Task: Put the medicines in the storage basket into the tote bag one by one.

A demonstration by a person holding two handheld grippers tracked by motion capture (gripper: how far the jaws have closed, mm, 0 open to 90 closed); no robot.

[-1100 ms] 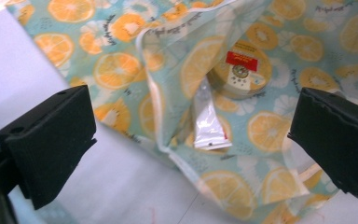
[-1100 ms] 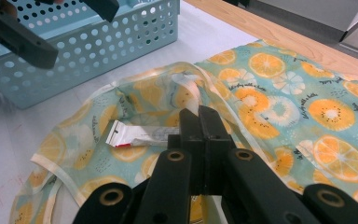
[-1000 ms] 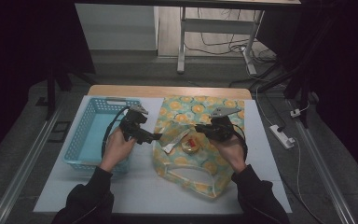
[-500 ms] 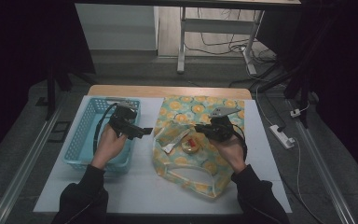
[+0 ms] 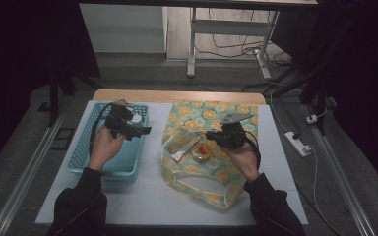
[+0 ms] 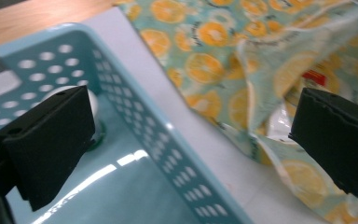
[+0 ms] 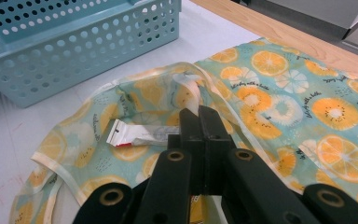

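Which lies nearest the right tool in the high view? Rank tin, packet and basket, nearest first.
1. Tin: just beside the right tool, in the bag.
2. Packet: farther left, at the bag's mouth.
3. Basket: far left.

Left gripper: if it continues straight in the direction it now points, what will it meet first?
Probably the blue basket's side wall, which lies between the open jaws of the left gripper; beyond it, the orange-print bag. Depth is unclear.

Closed tool (image 7: 200, 116) holds what seems the orange-print bag's (image 7: 279, 98) rim, near a blue basket (image 7: 74, 46).
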